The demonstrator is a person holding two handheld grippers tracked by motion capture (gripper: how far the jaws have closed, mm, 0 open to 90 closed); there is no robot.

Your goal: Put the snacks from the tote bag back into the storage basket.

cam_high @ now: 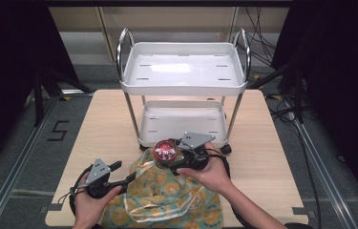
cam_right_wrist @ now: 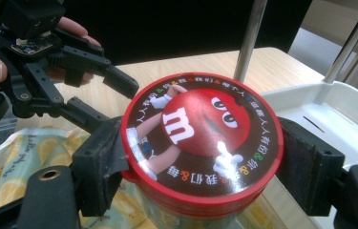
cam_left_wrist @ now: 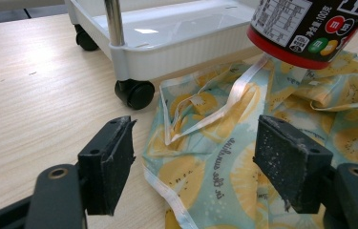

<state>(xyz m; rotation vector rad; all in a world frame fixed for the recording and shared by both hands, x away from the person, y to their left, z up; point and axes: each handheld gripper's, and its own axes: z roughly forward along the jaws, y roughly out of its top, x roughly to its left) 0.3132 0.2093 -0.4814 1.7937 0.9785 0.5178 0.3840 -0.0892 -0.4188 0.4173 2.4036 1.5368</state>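
Note:
A jar with a red M&M's lid [cam_high: 165, 150] hangs just above a teal bag printed with yellow fruit slices [cam_high: 167, 198] at the table's near edge. My right gripper [cam_high: 171, 160] is shut on the jar, its jaws pressing the lid [cam_right_wrist: 200, 129] from both sides. My left gripper [cam_high: 124, 171] stands open at the bag's left edge. In the left gripper view the bag's white-trimmed rim [cam_left_wrist: 200, 138] lies between and beyond the open jaws, with the jar's base [cam_left_wrist: 305, 28] up at the right. The right gripper view also shows the left gripper [cam_right_wrist: 112, 98], open.
A white two-shelf cart [cam_high: 184, 81] on black castors stands on the wooden table [cam_high: 257, 143] just behind the bag; one castor [cam_left_wrist: 136, 93] sits close to the bag's corner. Bare tabletop lies left and right of the cart. Cables trail on the floor at the right.

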